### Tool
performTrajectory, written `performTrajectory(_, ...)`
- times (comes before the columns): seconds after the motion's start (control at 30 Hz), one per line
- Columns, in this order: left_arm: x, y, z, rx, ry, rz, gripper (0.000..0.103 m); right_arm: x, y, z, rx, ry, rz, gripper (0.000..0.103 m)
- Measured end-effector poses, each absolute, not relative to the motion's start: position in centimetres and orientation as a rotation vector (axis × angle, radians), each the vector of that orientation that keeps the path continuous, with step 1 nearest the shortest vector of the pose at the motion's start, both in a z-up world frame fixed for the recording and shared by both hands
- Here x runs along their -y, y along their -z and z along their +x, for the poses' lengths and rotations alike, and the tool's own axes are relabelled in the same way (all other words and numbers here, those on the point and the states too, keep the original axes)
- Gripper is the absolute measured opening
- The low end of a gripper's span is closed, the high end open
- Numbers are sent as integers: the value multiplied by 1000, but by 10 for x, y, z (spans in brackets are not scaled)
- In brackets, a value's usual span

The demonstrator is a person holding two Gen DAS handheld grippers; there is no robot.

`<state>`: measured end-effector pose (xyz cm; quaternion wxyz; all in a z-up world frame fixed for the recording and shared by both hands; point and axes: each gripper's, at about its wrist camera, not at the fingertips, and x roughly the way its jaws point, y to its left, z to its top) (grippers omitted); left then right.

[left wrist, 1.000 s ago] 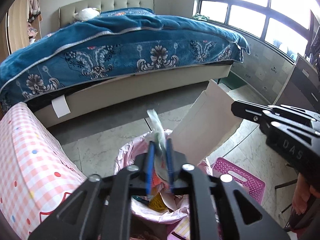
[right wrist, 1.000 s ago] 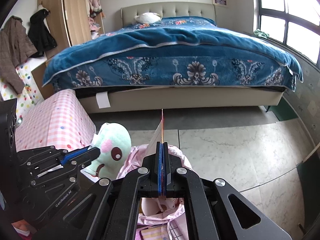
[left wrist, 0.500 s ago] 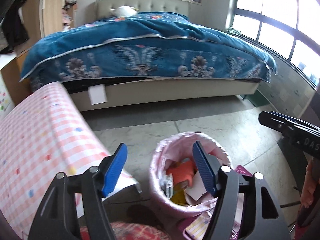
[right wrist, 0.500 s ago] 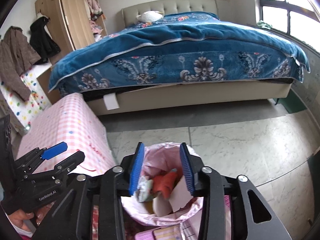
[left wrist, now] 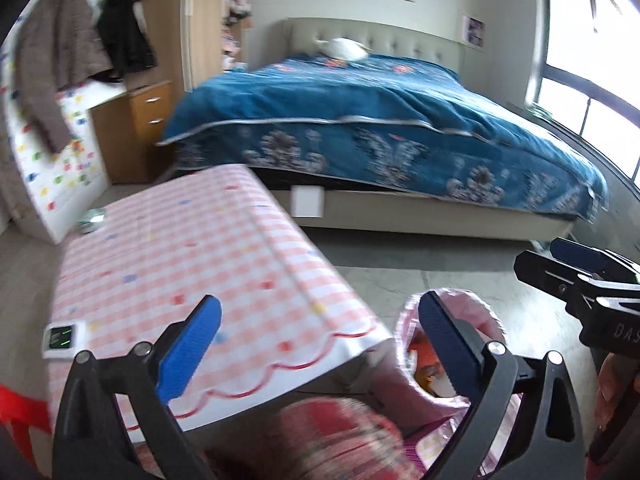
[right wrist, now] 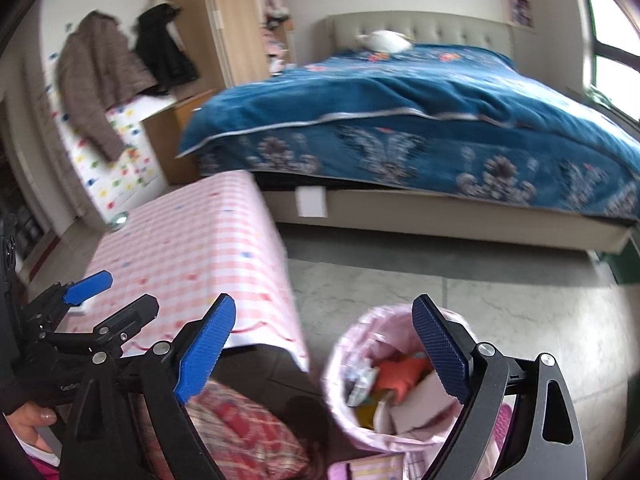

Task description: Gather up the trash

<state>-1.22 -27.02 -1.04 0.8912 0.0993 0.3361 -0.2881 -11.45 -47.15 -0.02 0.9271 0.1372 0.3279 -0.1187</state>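
The trash bin (left wrist: 476, 300) with a pink liner stands on the floor beside the pink checked table (left wrist: 200, 260). In the right wrist view the bin (right wrist: 340, 380) holds an orange scrap (right wrist: 400, 372), white card (right wrist: 412, 408) and wrappers. My left gripper (left wrist: 318, 308) hangs over the table's near corner, its jaws opening with nothing between them. My right gripper (right wrist: 324, 308) is above the bin's left side, its jaws also opening and empty. Each gripper shows in the other's view: the right gripper (left wrist: 536, 254), the left gripper (right wrist: 120, 294). A small shiny object (left wrist: 92, 218) lies at the table's far end.
A white device with a green display (left wrist: 64, 336) sits on the table's near left. A red checked cushion (right wrist: 240, 432) lies below the grippers. The bed with a blue blanket (right wrist: 440, 120) fills the back, with coats (right wrist: 96, 80) and a wardrobe at the left. Marble floor (right wrist: 380, 280) lies between.
Both grippers went from shut on trash, a wrapper and a white card, to wide apart and empty. Both views swung left and rose, bringing the table into view.
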Motion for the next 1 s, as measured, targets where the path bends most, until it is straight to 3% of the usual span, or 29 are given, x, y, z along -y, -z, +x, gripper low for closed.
performTrajectory(0.53, 116, -41, -8, -733, 185, 87, 96, 335, -57, -64, -626, -41, 94, 95)
performTrajectory(1.0, 63, -43, -38, -754, 76, 51, 96, 295, -60, -68, -705, -62, 83, 95)
